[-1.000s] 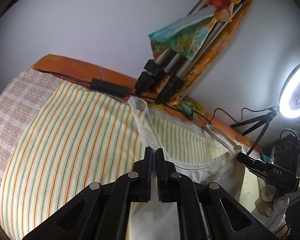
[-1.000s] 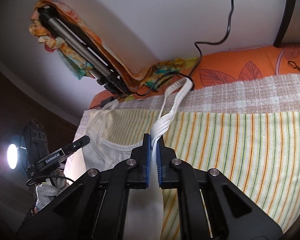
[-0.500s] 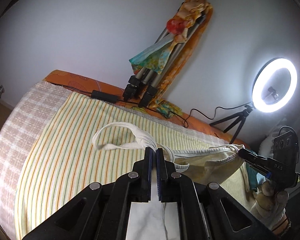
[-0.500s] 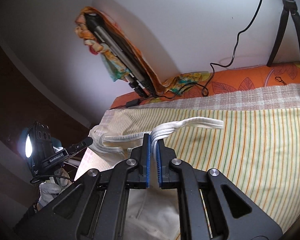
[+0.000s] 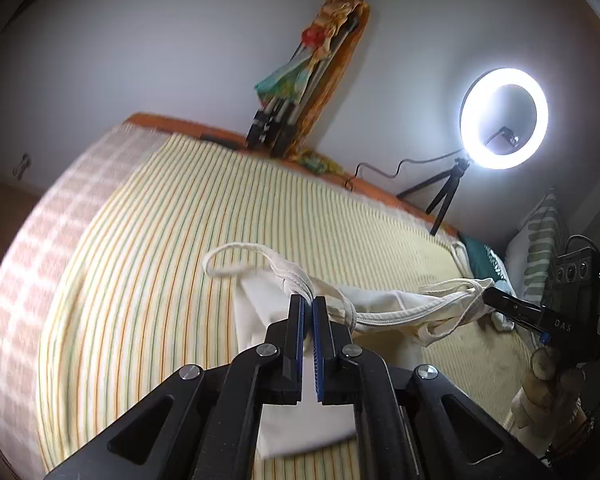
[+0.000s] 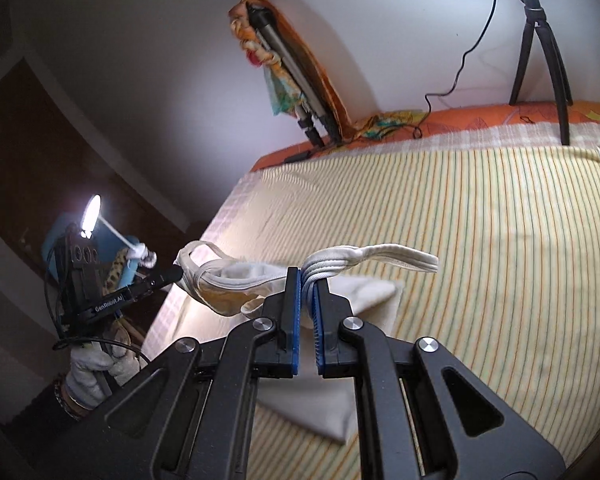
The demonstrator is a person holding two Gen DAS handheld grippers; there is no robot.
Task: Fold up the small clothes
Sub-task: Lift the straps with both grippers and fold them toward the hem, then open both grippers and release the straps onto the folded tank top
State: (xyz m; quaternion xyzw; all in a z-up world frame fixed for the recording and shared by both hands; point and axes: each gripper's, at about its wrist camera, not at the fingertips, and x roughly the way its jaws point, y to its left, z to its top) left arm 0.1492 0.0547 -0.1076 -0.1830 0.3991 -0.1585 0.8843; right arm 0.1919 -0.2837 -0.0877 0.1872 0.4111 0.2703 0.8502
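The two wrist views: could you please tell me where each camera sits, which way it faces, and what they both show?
Left wrist: sits on the left claw, looks forward and down over the striped bedspread towards the wall and ring light; its claw is shut on a strap of the white top; the right claw and gloved right hand show at right.
Right wrist: sits on the right claw, faces the same bedspread and wall; shut on the other strap; left claw at left.
Shared: white top, bedspread, cloth-draped tripod.
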